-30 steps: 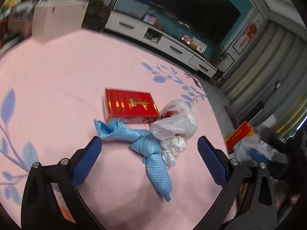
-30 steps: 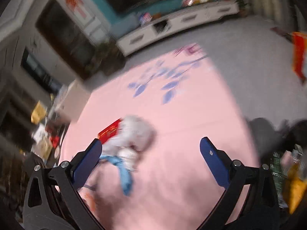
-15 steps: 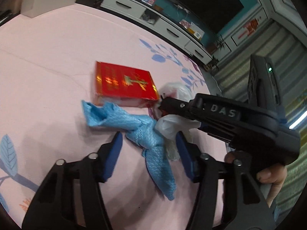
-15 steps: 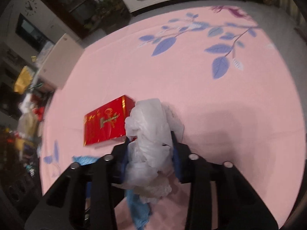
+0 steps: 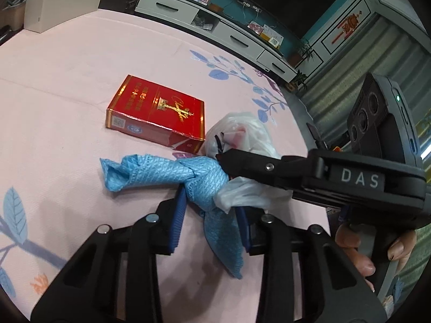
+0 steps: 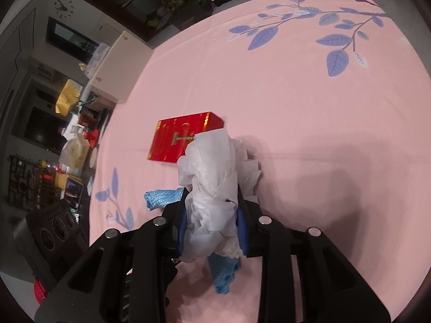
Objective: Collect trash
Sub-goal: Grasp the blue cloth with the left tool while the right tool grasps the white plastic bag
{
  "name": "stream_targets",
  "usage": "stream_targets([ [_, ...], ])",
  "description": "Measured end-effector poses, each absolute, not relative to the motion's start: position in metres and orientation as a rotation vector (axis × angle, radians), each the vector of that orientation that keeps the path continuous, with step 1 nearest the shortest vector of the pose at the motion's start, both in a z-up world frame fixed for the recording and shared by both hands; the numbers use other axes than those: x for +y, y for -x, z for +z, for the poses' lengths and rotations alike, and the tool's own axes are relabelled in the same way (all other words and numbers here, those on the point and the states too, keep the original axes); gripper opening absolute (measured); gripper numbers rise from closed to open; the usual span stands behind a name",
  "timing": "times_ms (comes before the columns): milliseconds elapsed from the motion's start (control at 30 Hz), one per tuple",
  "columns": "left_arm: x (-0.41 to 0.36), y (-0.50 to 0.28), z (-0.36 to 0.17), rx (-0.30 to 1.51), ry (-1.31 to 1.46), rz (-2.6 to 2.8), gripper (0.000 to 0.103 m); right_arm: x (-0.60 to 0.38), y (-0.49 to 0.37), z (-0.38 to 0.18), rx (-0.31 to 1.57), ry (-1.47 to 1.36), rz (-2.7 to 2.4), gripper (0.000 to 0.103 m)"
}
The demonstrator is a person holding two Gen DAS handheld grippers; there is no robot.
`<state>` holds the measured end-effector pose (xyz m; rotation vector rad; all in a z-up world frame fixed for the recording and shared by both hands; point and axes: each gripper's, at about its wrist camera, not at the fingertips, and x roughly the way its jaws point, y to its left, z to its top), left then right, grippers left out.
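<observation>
Both claws are on the pile, out in the middle of the pink rug [image 5: 67,86]. The left gripper [image 5: 212,215] has just been closing, and its blue pads now pinch the twisted blue cloth [image 5: 167,173] at its middle, with the cloth's two ends trailing out either side. The right gripper [image 6: 211,222] has also just been closing, and it is clenched on the crumpled white plastic bag [image 6: 212,172], which bulges up between its jaws. The red box [image 5: 159,113] lies flat just beyond them, toward the rug's far edge.
</observation>
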<state>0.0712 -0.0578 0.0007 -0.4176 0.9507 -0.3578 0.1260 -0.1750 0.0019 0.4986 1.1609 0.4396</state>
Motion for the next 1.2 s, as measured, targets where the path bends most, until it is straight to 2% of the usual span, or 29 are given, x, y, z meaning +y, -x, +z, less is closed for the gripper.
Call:
stream_targets([
  [467, -0.062, 0.001, 0.079, 0.773, 0.385, -0.452, 0.034, -0.214, -0.036, 0.095, 0.865, -0.537, 0.406, 0.030],
  [600, -0.069, 0.014, 0.087, 0.767, 0.388, -0.484, 0.034, -0.227, -0.020, 0.103, 0.838, -0.549, 0.381, 0.030],
  [967, -0.065, 0.047, 0.048, 0.870, 0.428, -0.436, 0.036, -0.245, 0.006, 0.069, 0.831, -0.547, 0.200, 0.029],
  [1200, -0.046, 0.050, 0.027, 0.913, 0.477, -0.354, 0.036, -0.249, 0.026, 0.078, 0.768, -0.548, 0.218, 0.029],
])
